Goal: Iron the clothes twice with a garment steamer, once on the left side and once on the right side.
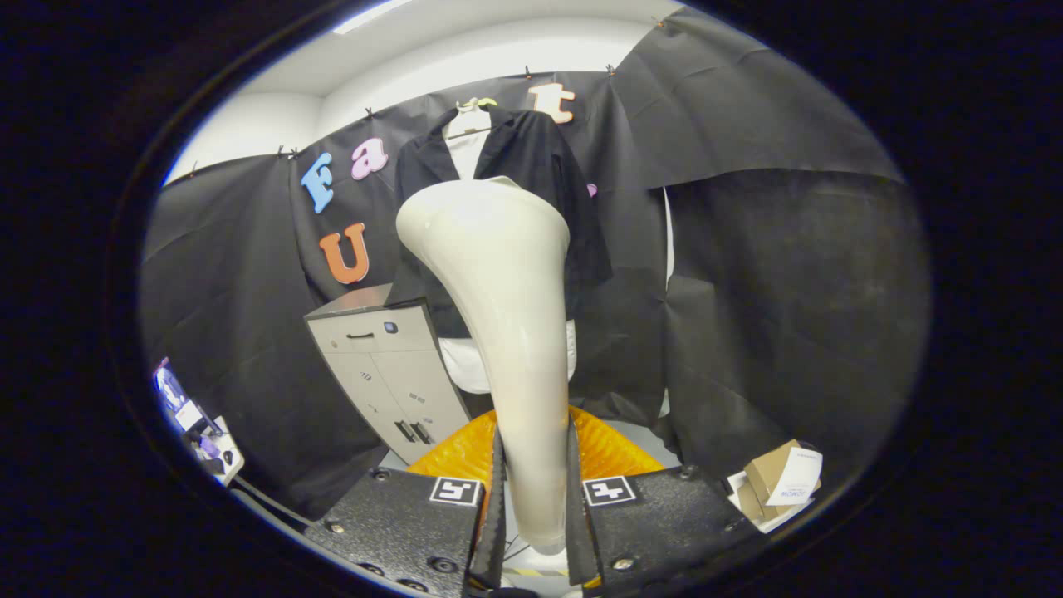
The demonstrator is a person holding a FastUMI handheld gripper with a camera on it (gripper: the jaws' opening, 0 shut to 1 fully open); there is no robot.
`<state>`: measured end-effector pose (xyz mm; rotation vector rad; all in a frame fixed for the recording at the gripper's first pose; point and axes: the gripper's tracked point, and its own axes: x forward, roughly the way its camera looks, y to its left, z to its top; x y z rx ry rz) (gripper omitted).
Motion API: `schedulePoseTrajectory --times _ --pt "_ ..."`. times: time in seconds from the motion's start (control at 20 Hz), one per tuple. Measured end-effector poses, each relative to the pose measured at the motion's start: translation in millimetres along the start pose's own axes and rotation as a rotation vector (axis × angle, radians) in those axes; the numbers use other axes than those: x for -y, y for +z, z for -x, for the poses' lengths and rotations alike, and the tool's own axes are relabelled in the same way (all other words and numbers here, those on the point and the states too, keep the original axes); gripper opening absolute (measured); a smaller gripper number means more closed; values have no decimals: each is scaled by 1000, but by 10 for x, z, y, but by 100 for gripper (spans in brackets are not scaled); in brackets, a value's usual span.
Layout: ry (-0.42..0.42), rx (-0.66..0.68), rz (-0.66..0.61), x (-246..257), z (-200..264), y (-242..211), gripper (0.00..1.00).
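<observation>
My gripper (pixel 534 490) is shut on the handle of a cream-white garment steamer (pixel 507 299), both fingers pressing its narrow lower part. The steamer rises from between the fingers and widens to its head, which points away toward the clothes. A black jacket (pixel 544 166) over a white shirt (pixel 467 145) hangs on a hanger against the black cloth wall, beyond the steamer head. The steamer hides the middle of the garment. The white shirt hem (pixel 465 365) shows below the jacket.
A grey cabinet (pixel 386 365) with drawers stands left of the hanging clothes. An orange ribbed object (pixel 610 448) lies just ahead of the fingers. A cardboard box with a paper sheet (pixel 781 482) sits on the floor to the right. Small items lie far left (pixel 195 423).
</observation>
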<state>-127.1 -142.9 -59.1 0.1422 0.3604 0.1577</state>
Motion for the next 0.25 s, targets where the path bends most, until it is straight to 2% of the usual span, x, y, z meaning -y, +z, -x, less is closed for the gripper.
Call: schedulePoseTrajectory --times 0.25 --pt "0 -40 3 137 195 -250 32"
